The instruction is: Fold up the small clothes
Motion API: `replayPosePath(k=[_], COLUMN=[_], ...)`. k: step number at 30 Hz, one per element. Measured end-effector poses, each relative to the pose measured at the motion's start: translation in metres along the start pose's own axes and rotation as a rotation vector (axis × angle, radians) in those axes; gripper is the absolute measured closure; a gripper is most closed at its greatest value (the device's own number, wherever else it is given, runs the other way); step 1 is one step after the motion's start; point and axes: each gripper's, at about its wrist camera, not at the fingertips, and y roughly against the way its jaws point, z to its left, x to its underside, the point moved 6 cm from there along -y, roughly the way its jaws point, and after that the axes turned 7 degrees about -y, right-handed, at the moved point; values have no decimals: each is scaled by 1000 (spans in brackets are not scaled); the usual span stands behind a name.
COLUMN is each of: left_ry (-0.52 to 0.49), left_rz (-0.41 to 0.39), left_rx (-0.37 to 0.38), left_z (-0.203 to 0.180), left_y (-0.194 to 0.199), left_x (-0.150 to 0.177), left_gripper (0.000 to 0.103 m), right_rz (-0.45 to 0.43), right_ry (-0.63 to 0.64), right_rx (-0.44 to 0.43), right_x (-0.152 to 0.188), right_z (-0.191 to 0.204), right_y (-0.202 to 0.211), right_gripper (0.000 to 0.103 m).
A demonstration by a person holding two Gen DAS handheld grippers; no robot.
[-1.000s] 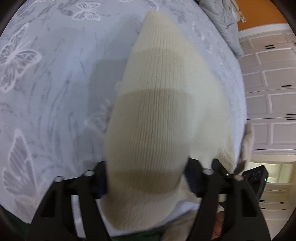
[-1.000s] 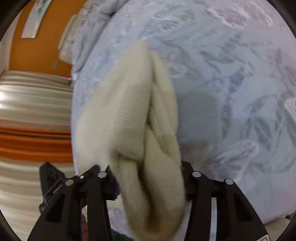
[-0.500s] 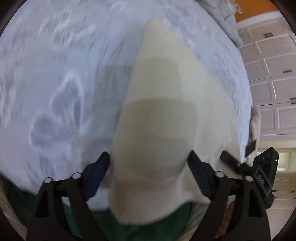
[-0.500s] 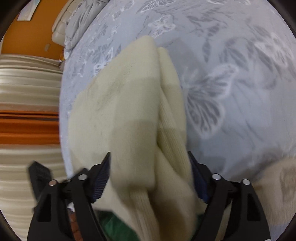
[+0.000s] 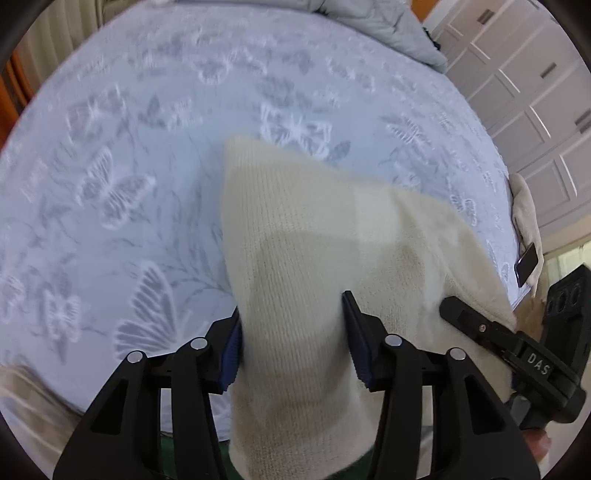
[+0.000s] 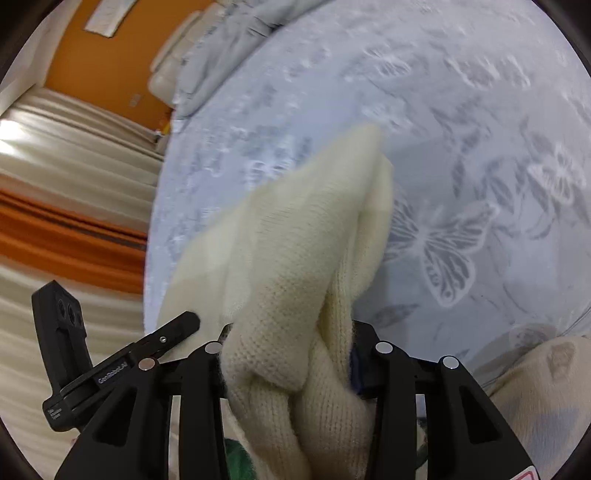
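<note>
A cream knitted garment (image 5: pixel 317 258) hangs between both grippers over a pale blue bedspread (image 5: pixel 129 166) with butterfly prints. My left gripper (image 5: pixel 293 336) is shut on one bunched corner of the garment. My right gripper (image 6: pixel 291 350) is shut on another bunched corner of the cream knitted garment (image 6: pixel 295 236). The cloth stretches forward and its far end rests on or near the bed. The right gripper shows at the right edge of the left wrist view (image 5: pixel 509 339). The left gripper shows at the left of the right wrist view (image 6: pixel 122 365).
A grey quilt (image 5: pixel 376 22) lies at the head of the bed. A phone (image 5: pixel 527 263) and a beige cloth (image 5: pixel 524 206) lie at the bed's right edge. White cabinets (image 5: pixel 535 92) stand to the right. Striped curtains (image 6: pixel 66 177) and an orange wall (image 6: pixel 110 66) are left.
Both grippers have pulled back and tilted with the garment held. More of the bed is in view, and the cloth is stretched out further between the two grippers.
</note>
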Motion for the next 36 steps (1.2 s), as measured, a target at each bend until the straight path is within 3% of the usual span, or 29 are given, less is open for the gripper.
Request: replayPosePath(k=[4, 17, 36], left_ry=[-35, -75, -152], left_rz=[-47, -191, -518], left_rx=[-36, -55, -89], left_z=[-6, -9, -10], left_y=[36, 145, 284], left_x=[-2, -3, -34], left_gripper=[57, 58, 58], right_rz=[-33, -153, -385], right_ry=[55, 201, 418], right_rx=[-29, -122, -234], right_x=[8, 34, 37], right_z=[32, 110, 220], right_y=[24, 97, 178], right_gripper=[64, 64, 64])
